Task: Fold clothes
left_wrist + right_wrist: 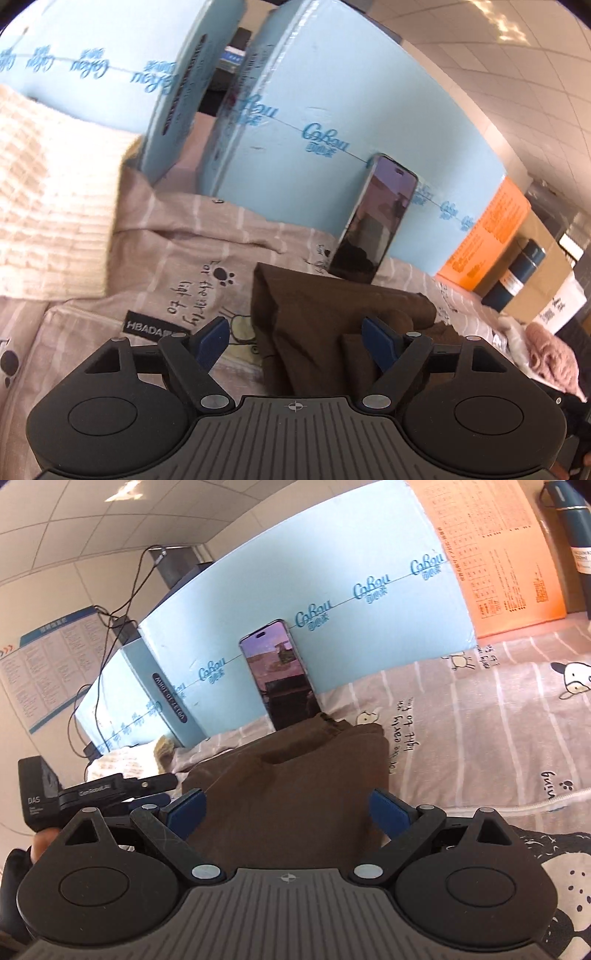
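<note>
The dark brown fabric garment (295, 775), folded into a thick wad, lies on the striped beige cartoon-print bedsheet (480, 716) toward the far edge of the bed, its top just beside the black smartphone (280, 672) propped upright against the pale blue printed box (369, 620). Both the left gripper (295, 336) and the right gripper (288, 808) hover over the garment with jaws spread wide, gripping nothing. The risk, I'd say, is the phone: drag or flip the cloth toward the far edge and it could topple. A shallow pinch might also lift only the top layer, so the fold slides apart.
</note>
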`<state>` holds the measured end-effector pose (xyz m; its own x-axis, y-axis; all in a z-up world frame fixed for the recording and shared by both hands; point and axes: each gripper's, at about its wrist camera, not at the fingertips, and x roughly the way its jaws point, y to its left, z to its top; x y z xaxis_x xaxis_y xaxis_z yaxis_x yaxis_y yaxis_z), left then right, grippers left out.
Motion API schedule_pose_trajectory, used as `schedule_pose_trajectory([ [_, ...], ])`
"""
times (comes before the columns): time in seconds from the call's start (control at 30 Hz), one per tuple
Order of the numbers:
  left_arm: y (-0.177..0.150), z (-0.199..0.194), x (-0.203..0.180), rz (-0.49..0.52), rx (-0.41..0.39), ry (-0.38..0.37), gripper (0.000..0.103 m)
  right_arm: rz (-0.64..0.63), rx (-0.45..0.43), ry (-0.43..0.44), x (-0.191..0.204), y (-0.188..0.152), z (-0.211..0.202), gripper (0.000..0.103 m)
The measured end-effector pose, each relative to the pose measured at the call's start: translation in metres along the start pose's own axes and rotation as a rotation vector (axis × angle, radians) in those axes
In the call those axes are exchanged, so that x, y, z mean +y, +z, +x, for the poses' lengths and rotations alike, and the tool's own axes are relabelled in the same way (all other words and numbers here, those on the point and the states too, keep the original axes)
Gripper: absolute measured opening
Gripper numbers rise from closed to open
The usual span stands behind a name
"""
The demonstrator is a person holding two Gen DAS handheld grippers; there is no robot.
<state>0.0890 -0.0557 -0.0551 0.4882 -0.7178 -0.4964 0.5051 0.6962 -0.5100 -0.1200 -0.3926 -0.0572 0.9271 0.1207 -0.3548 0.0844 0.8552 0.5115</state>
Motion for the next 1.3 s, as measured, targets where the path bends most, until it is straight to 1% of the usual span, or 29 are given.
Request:
schedule_pose_trajectory([
  [0.07,0.000,0.002,0.015,-0.094,0.037,-0.030,0.082,0.039,0.006,-0.029,-0.006,0.002,0.001,0.096],
  [0.1,-0.002,0.005,0.019,-0.121,0.059,-0.053,0.083,0.057,0.011,-0.042,-0.009,0.002,0.003,0.096],
  [0.13,-0.004,0.009,0.020,-0.142,0.083,-0.079,0.084,0.071,0.020,-0.051,-0.012,0.002,0.005,0.096],
  [0.2,-0.008,0.013,0.019,-0.151,0.099,-0.123,0.091,0.108,0.040,-0.070,-0.019,0.001,0.008,0.096],
  [0.27,-0.012,0.017,0.017,-0.178,0.132,-0.191,0.093,0.137,0.053,-0.080,-0.024,0.001,0.010,0.096],
  [0.4,-0.018,0.022,0.005,-0.137,0.156,-0.263,0.099,0.197,0.108,-0.041,-0.032,-0.003,0.018,0.096],
  [0.47,-0.020,0.024,0.001,-0.122,0.165,-0.294,0.100,0.194,0.116,-0.021,-0.029,-0.004,0.020,0.096],
  [0.5,-0.021,0.026,-0.003,-0.107,0.172,-0.311,0.101,0.205,0.128,0.007,-0.029,-0.005,0.022,0.096],
  [0.6,-0.024,0.035,-0.012,-0.079,0.205,-0.399,0.103,0.226,0.164,0.082,-0.026,-0.006,0.027,0.096],
  [0.7,-0.027,0.039,-0.015,-0.086,0.209,-0.455,0.102,0.208,0.170,0.083,-0.020,-0.007,0.028,0.095],
  [0.77,-0.028,0.037,-0.014,-0.115,0.194,-0.492,0.102,0.221,0.170,0.099,-0.020,-0.008,0.027,0.092],
  [0.83,-0.030,0.035,-0.018,-0.076,0.180,-0.454,0.094,0.221,0.168,0.088,-0.020,-0.008,0.026,0.083],
  [0.87,-0.031,0.035,-0.020,-0.052,0.174,-0.430,0.078,0.219,0.165,0.082,-0.019,-0.008,0.026,0.080],
  [0.9,-0.031,0.034,-0.022,-0.037,0.166,-0.418,0.054,0.211,0.160,0.070,-0.018,-0.008,0.025,0.074],
  [0.93,-0.032,0.032,-0.024,-0.025,0.158,-0.410,0.045,0.204,0.152,0.063,-0.018,-0.009,0.024,0.067],
  [0.97,-0.032,0.031,-0.026,-0.013,0.151,-0.402,0.039,0.202,0.139,0.065,-0.018,-0.008,0.022,0.063],
  [1.0,-0.033,0.030,-0.027,-0.001,0.143,-0.394,0.034,0.200,0.126,0.066,-0.018,-0.008,0.020,0.057],
  [1.07,-0.034,0.027,-0.030,0.023,0.127,-0.377,0.028,0.196,0.100,0.076,-0.019,-0.007,0.017,0.045],
  [1.1,-0.034,0.025,-0.032,0.035,0.119,-0.369,0.025,0.194,0.087,0.105,-0.019,-0.006,0.015,0.032],
  [1.17,-0.035,0.023,-0.035,0.059,0.103,-0.353,0.024,0.189,0.061,0.159,-0.017,-0.005,0.011,0.027],
  [1.23,-0.035,0.015,-0.037,0.067,0.094,-0.336,0.024,0.163,0.055,0.154,-0.007,-0.003,0.009,0.023],
  [1.3,-0.035,0.007,-0.039,0.081,0.081,-0.320,0.024,0.136,0.056,0.139,0.005,0.000,0.006,0.023],
])
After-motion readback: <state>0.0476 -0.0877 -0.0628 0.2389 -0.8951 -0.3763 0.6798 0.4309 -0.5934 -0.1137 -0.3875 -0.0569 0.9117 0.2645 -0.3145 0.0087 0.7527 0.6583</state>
